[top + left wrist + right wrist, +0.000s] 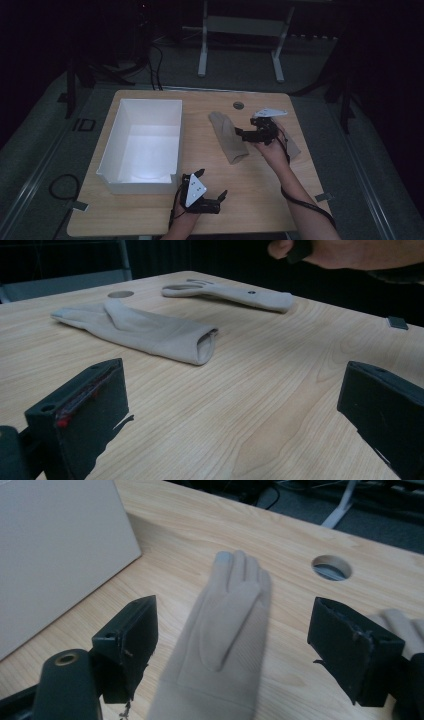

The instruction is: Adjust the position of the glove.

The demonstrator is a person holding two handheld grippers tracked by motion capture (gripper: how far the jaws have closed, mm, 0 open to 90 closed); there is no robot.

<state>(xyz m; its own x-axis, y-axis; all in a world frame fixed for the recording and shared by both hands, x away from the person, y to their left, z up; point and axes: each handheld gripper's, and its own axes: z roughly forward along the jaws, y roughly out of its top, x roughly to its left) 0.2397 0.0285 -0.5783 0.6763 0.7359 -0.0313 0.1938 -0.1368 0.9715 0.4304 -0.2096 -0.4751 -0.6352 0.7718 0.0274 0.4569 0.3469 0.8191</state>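
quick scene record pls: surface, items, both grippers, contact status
surface: light wooden table with a round cable hole
container: white rectangular open-top box, on the table's left part
item 1: beige knit glove, flat, fingers pointing away from the person
item 2: second beige knit glove, flat, farther right
left gripper: open, near the table's front edge, holding nothing
right gripper: open, jaws astride item 1, pads not pressing on it
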